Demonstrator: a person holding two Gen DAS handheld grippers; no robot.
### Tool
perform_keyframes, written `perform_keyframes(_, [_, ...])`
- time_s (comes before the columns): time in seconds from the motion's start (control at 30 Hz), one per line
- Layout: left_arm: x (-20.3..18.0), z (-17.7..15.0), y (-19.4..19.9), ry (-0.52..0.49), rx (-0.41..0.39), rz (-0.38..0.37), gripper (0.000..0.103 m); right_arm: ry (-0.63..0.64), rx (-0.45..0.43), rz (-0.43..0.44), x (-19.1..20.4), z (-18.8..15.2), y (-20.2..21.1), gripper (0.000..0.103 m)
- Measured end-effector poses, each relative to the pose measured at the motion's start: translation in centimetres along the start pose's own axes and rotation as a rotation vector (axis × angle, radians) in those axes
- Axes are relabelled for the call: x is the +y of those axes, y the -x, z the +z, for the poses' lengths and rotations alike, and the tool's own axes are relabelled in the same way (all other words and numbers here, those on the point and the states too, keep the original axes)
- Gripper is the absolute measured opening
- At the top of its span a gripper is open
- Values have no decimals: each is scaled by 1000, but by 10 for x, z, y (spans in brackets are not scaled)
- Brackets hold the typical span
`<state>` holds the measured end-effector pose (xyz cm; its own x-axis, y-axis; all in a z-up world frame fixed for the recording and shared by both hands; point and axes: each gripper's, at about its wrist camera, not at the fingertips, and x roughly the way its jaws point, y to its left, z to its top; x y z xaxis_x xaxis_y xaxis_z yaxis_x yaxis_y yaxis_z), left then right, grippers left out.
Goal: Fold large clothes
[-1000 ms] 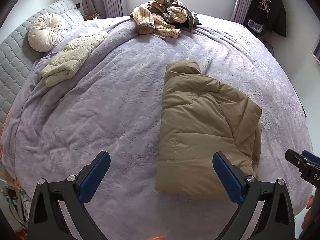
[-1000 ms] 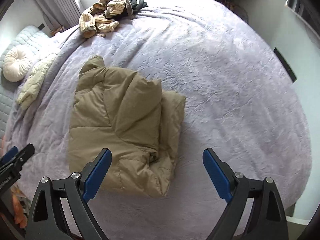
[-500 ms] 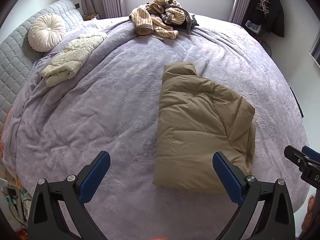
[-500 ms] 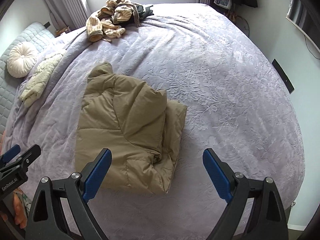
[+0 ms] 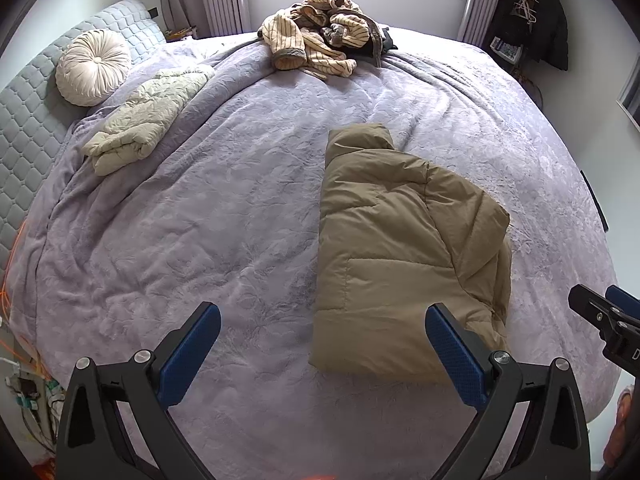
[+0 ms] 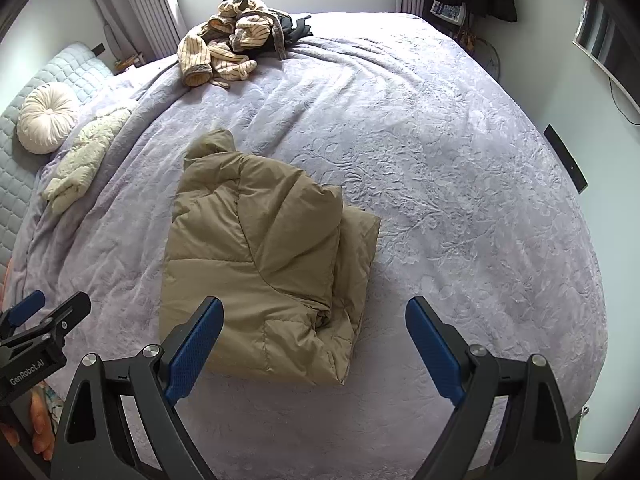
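— From the left view: why is the left gripper (image 5: 322, 348) empty, fingers wide apart?
— The jacket (image 5: 404, 256) lies folded lengthwise on the bed (image 5: 200, 220), just ahead and to its right; I'd guess it's lining up a grasp.

— And the right view?
— The right gripper (image 6: 314, 346) hangs spread too, over the jacket's (image 6: 256, 264) near hem, probably to fold it toward the collar.
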<state>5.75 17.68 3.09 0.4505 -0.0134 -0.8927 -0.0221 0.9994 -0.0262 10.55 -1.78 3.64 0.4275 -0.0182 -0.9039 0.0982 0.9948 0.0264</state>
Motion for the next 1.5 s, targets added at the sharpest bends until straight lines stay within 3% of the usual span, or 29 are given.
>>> perform_keyframes(1.5, [5,1,-5,1,15,15,102,-4,1,2,4,2,1,94])
